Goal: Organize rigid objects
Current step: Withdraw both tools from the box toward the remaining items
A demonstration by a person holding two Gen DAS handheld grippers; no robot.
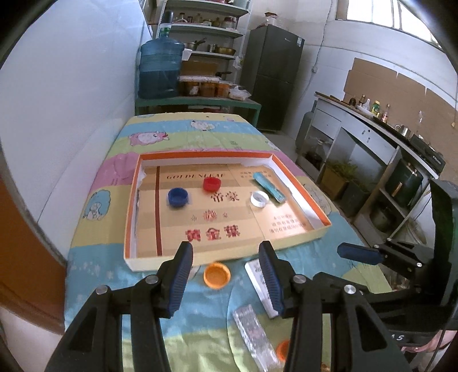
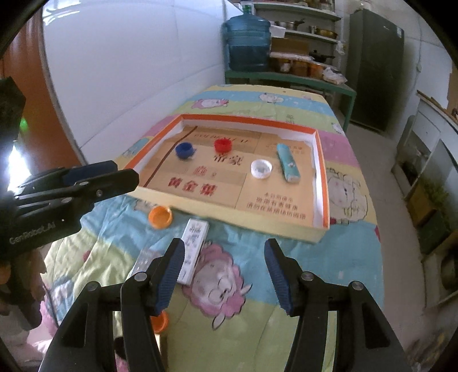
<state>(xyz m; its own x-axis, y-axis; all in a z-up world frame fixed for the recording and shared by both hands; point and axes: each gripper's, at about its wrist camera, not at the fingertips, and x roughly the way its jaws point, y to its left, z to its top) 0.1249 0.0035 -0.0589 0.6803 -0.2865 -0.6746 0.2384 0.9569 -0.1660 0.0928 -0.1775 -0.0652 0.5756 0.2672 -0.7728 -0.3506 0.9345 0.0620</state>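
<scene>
1. Left claw (image 1: 226,274): open, holds nothing, over orange cap (image 1: 216,275) on surface (image 1: 94,274).
2. Box lid (image 1: 303,231) w/ blue cap (image 1: 177,197), red cap (image 1: 212,183), white cap (image 1: 259,199), teal pack (image 1: 268,187) inside.
3. Right claw (image 2: 224,271): open, empty, white pack (image 2: 194,246) just beside left finger.

walls: white (image 1: 71,85) | fridge (image 1: 272,80) dark | shelves (image 1: 206,31) stocked | window (image 1: 380,14) bright

We see a cardboard tray (image 1: 297,183) with a matt printed floor, resting on a soft quilted cloth cover (image 1: 94,274). The orange cap (image 1: 216,275) looks like smooth plastic. Ribbed blue pads (image 2: 169,274) line matt black plastic fingers.
</scene>
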